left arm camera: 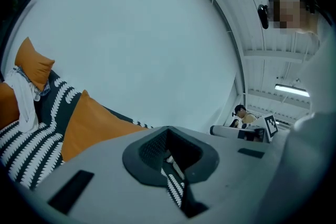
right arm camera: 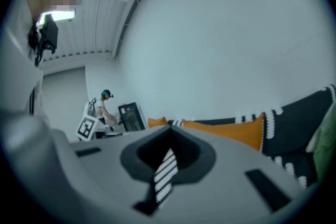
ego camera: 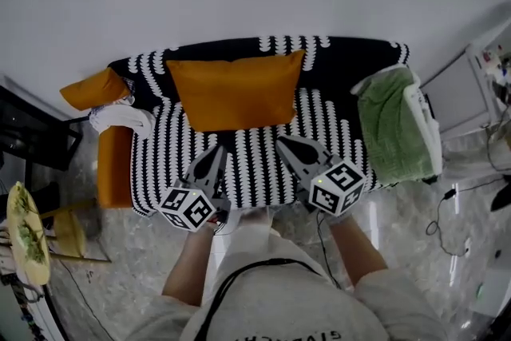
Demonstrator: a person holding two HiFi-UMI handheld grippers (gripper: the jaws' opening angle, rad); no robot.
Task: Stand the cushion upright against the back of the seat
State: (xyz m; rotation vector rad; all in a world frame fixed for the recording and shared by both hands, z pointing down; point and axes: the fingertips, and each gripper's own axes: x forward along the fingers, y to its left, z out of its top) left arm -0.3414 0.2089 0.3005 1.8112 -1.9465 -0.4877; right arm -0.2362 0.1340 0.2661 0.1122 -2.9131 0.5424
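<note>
Head view: the orange cushion stands against the seat's back edge, its long axis along that edge. The left gripper and right gripper hover at the front edge. Left gripper view: jaws together, empty. Right gripper view: jaws closed on nothing.

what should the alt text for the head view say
Seen from above, an orange cushion leans against the back of a black-and-white patterned sofa. The left gripper and right gripper, both shut and empty, hang over the seat's front edge, clear of the cushion; a green blanket drapes one armrest.
</note>
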